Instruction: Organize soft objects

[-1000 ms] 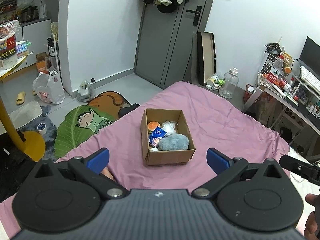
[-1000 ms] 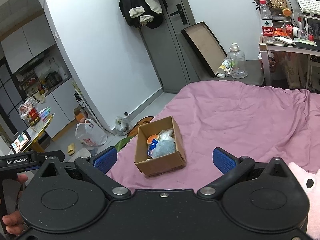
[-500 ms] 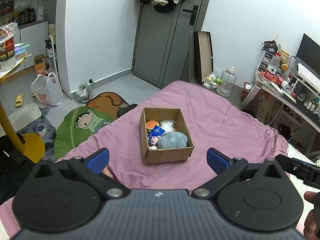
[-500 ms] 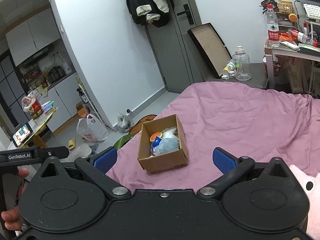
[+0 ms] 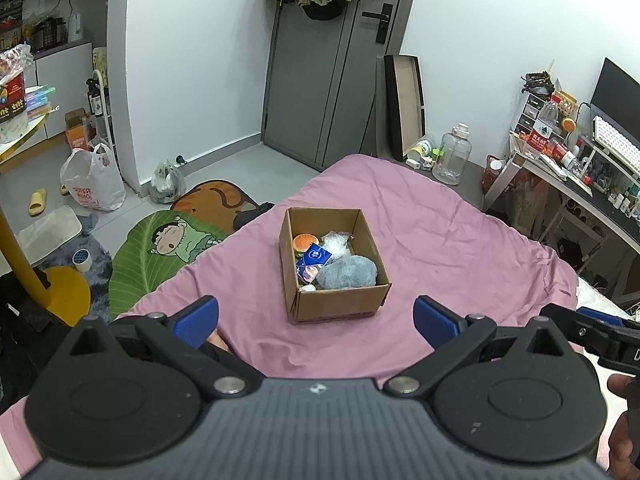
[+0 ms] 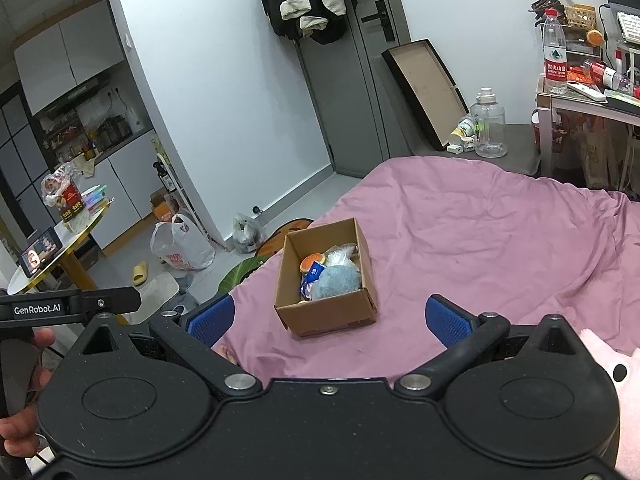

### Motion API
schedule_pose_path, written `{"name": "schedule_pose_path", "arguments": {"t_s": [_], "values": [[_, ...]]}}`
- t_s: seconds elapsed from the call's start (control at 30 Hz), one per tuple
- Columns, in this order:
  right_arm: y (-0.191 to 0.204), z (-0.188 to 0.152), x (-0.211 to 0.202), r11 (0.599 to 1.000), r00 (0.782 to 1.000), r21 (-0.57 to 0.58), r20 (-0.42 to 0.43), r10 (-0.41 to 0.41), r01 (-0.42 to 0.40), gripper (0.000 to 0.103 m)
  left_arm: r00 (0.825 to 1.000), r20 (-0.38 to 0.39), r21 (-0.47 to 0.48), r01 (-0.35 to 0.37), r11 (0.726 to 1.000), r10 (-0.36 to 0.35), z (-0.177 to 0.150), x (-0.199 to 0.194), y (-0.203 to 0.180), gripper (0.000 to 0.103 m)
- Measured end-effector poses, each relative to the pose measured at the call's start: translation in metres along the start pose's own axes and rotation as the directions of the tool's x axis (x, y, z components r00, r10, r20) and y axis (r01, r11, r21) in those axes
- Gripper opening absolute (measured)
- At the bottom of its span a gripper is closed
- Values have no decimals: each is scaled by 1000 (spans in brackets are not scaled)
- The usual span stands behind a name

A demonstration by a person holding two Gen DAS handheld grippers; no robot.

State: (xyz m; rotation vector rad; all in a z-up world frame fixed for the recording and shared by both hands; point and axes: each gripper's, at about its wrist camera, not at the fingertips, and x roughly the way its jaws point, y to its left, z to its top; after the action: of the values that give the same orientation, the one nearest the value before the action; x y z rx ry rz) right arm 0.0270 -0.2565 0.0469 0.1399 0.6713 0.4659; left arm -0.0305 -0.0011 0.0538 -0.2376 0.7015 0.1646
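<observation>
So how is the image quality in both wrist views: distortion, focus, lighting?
Left wrist view: strong fisheye bending of the walls, the brown cardboard box sharp, light even. Right wrist view: same bending, dark corners, the pink bedsheet in focus, no glare; a pink plush is cut off at the edge.

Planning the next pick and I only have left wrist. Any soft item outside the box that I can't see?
Observer: Yes. Right wrist shows a pink plush at its lower right edge, partly hidden behind the body of the right gripper and well clear of the cardboard box.
Operator: Right jaws free?
Observer: Wide open, nothing between them.
Operator: Anything off my left edge?
Observer: A phone with a lit screen stands on the round table.
</observation>
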Motion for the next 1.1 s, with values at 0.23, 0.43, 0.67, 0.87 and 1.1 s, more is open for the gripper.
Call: {"name": "schedule_pose_path", "arguments": {"t_s": [0.23,0.43,0.67,0.87,1.1], "values": [[0,-2,3,1000,1000,2,-10,-3,3,103,1000,-6,9,0,1000,0,-3,5,1,103],[1,-3,5,1000,1000,0,-14,-10,10,103,1000,-7,15,-3,1000,3,-6,7,2,103],[1,-2,5,1000,1000,1,-12,-16,16,103,1000,-9,16,-4,1000,4,-8,8,2,103],[1,-3,4,1000,1000,0,-11,-18,18,103,1000,-12,15,-10,1000,11,-8,7,3,103],[1,-3,3,1000,1000,5,-11,-12,12,103,1000,-13,18,-12,1000,12,-8,6,2,103]]}}
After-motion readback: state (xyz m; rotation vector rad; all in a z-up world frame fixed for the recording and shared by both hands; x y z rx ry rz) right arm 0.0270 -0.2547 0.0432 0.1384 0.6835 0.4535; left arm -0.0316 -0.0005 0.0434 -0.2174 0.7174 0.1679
